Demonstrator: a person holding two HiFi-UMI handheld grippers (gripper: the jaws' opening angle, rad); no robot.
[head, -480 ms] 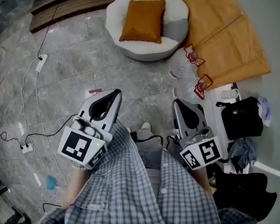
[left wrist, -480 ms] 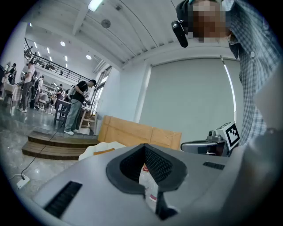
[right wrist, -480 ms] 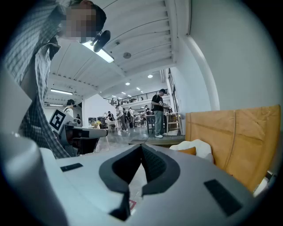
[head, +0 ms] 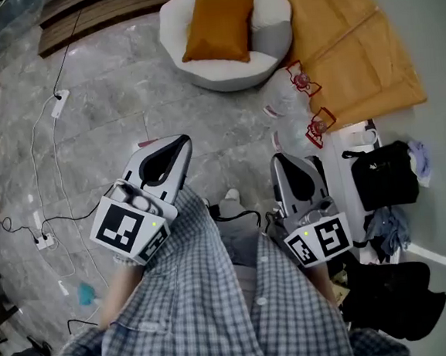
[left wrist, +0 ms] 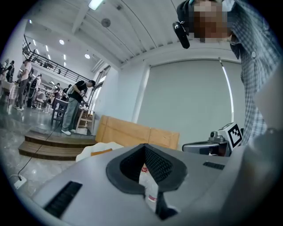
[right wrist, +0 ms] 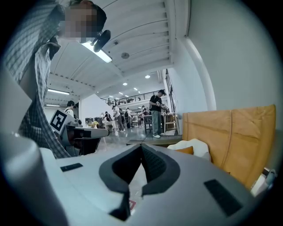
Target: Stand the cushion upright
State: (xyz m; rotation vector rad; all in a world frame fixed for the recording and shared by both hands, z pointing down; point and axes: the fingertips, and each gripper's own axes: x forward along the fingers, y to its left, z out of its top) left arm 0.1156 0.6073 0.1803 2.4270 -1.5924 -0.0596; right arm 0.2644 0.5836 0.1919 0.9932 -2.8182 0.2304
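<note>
Head view:
- Two boards [head: 352, 53] at 1 o'clock.
- One chair [head: 270, 6] at 12 o'clock.
- One cushion [head: 219, 28] lies flat on the chair seat, not upright.
- Two grippers, well apart from the cushion: left gripper [head: 178, 144] at 9 o'clock, right gripper [head: 283, 160] at 3 o'clock. Both have their jaws pressed together, pinching nothing.
- Two bottles [head: 312, 131] at 2 o'clock.

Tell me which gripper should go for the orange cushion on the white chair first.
Left, by a little. Both grippers are shut and empty, well short of the cushion. The left gripper sits slightly nearer, over bare floor; the right gripper has clear bottles ahead of it.
</note>
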